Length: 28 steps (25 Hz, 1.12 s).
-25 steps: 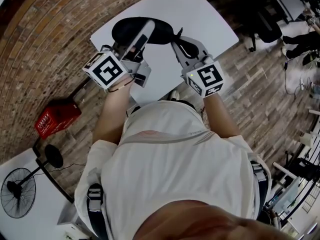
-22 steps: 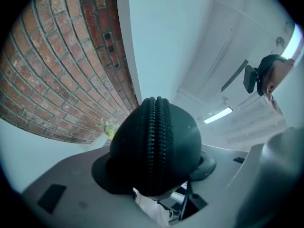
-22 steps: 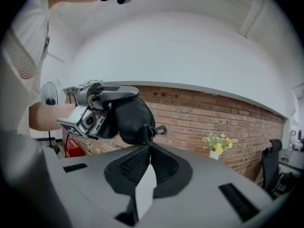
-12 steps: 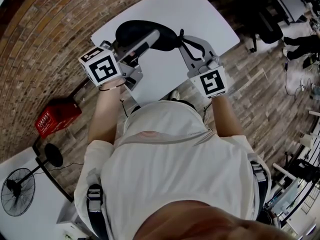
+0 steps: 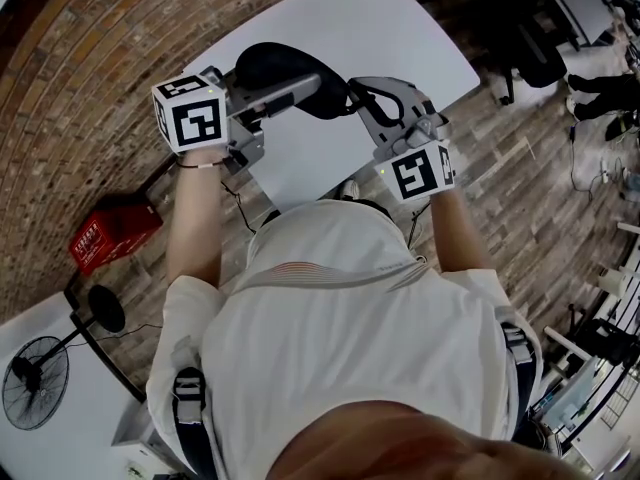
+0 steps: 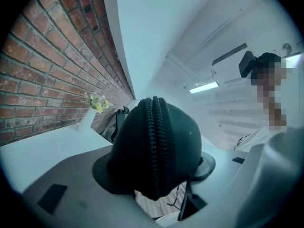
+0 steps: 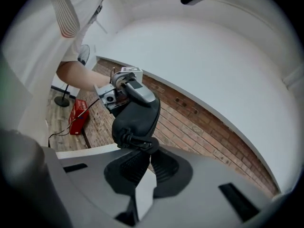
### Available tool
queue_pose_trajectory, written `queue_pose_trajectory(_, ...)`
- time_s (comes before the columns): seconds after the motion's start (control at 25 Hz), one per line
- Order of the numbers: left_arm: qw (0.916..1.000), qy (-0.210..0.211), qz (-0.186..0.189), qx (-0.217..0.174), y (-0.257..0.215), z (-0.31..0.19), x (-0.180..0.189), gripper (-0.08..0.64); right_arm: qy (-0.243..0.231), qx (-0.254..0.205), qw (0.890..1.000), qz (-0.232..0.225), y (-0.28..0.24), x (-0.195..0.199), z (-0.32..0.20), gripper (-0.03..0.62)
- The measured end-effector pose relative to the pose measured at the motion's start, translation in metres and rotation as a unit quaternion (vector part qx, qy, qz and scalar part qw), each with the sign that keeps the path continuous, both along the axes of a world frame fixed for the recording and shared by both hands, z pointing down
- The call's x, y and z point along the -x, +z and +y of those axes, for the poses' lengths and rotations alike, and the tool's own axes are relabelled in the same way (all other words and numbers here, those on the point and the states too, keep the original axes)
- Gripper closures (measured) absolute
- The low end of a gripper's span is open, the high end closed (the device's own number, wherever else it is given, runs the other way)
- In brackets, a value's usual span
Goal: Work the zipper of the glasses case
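The black glasses case (image 5: pixel 283 66) is held off the white table (image 5: pixel 400 28). My left gripper (image 5: pixel 290 93) reaches in from the left, its jaws standing wide and shut on the case's sides. In the left gripper view the case (image 6: pixel 154 141) fills the gap, with its closed zipper (image 6: pixel 155 127) running up the middle toward the camera. My right gripper (image 5: pixel 358 96) comes from the right, shut on the zipper's black pull loop (image 7: pixel 138 143) at the case's (image 7: pixel 136 115) near end. The right gripper (image 7: pixel 144 167) has its pads pressed together.
A red box (image 5: pixel 112 233) and a standing fan (image 5: pixel 35 383) are on the brick floor at the left. The table's near edge lies just below both grippers. A white vase of flowers (image 6: pixel 95 106) and a black bag (image 6: pixel 116 120) are behind the case.
The left gripper has swung round and now points more to the right, turning the case with it. The right gripper has rolled about its own axis while keeping hold of the pull loop.
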<state>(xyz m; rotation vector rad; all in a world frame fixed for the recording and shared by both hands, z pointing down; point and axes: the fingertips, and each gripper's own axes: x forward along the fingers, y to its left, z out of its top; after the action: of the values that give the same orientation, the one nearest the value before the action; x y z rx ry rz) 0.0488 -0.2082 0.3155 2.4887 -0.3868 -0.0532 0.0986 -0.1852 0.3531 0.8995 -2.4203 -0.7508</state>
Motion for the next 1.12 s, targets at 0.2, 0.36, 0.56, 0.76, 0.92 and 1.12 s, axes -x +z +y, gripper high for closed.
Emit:
queue_pose_trajectory(0.2, 0.9991, 0.027, -0.028, 0.018, 0.009, 0.005, -0.004, 0.296, -0.009, -0.01, 1.0, 0.022, 0.01, 0.002, 0.004, 0.537)
queue_pose_trajectory(0.36, 0.9946, 0.078, -0.063, 0.027, 0.021, 0.018, -0.007, 0.296, -0.041, -0.018, 0.998, 0.044, 0.015, 0.01, 0.013, 0.537)
queue_pose_trajectory(0.56, 0.9906, 0.104, -0.084, 0.031, 0.029, 0.027, -0.014, 0.296, -0.052, -0.02, 0.997, 0.052, 0.014, 0.012, 0.017, 0.536)
queue_pose_trajectory(0.76, 0.9806, 0.139, -0.137, 0.02, 0.048, 0.042, -0.027, 0.296, -0.056, -0.024, 0.997, 0.057, 0.014, 0.015, 0.017, 0.537)
queue_pose_trajectory(0.92, 0.9716, 0.158, -0.176, 0.01, 0.061, 0.051, -0.034, 0.296, -0.059, -0.03, 0.996, 0.066, 0.013, 0.017, 0.018, 0.537)
queue_pose_trajectory(1.12, 0.9457, 0.189, -0.264, -0.019, 0.093, 0.065, -0.04, 0.295, -0.062, -0.041, 0.994, 0.076, 0.012, 0.023, 0.018, 0.535)
